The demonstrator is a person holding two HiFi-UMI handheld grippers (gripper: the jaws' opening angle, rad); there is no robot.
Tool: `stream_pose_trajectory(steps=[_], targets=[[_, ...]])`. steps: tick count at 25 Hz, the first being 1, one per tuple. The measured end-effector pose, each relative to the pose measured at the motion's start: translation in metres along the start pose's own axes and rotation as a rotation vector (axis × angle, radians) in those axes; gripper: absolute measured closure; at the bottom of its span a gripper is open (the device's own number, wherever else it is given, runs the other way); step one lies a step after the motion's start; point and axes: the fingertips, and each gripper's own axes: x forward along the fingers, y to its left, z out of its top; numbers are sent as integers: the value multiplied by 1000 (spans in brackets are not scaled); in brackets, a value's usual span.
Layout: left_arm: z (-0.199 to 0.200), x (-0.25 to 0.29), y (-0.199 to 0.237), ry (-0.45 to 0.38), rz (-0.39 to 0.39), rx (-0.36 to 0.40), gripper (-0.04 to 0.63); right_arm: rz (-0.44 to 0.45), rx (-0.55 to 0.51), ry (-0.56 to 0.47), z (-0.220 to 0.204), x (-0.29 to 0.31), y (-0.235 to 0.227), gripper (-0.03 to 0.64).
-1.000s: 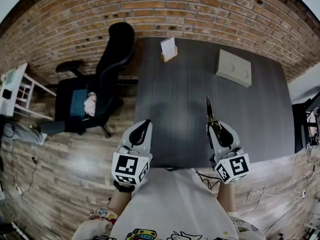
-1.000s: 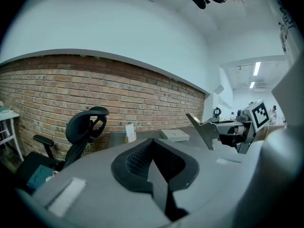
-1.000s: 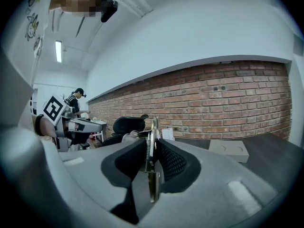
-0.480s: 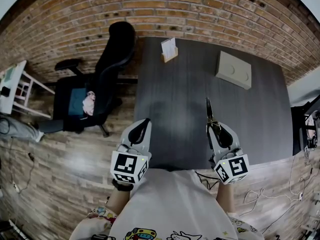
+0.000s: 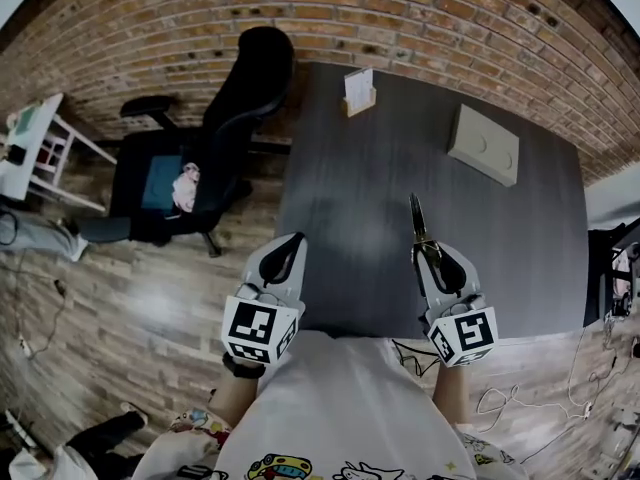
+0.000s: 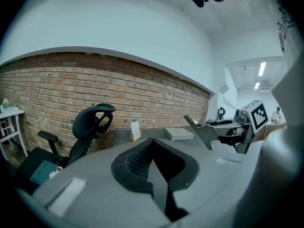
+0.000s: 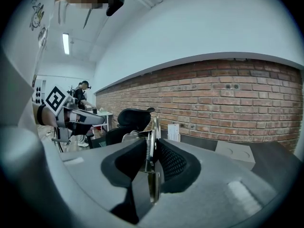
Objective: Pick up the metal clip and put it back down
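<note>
Metal clip (image 5: 416,218): I have it in the air at the middle right of the head view. It sticks out of the right-hand jaws and points up-frame over the dark table (image 5: 350,218).
Right gripper (image 5: 432,258): clenched on the clip. Its own camera shows the pads pressing the clip's two flat sides, with the spring between them.
Left gripper (image 5: 288,250): jaws pressed together with nothing between them, idle at the table's near edge.
Just changed: neither gripper has moved in the frame over the last second. Only the head camera has shifted, so the flat box (image 5: 484,144) and card holder (image 5: 359,90) now sit lower in the picture. Another person's leg (image 5: 105,436) has come into the lower left corner.
Meaning for the task: I judge the pick-up done and the clip held steady; setting it down remains.
Head view only: shows the bare tabletop under the clip, but not the clip's height.
Left gripper view only: a side look at the clip at centre right, apparently clear of the tabletop.
Right gripper view only: shows the grip itself, and the office chair (image 7: 135,117) behind the clip's tip.
</note>
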Motion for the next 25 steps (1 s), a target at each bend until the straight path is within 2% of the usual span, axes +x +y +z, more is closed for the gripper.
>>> stream_pose_trajectory(steps=[13, 25], targets=[[-30, -31, 17, 65, 94, -78, 594, 210, -155, 96, -13, 56, 51, 528], [-55, -45, 29, 104, 138, -132, 592, 381, -307, 231, -66, 93, 104, 528]])
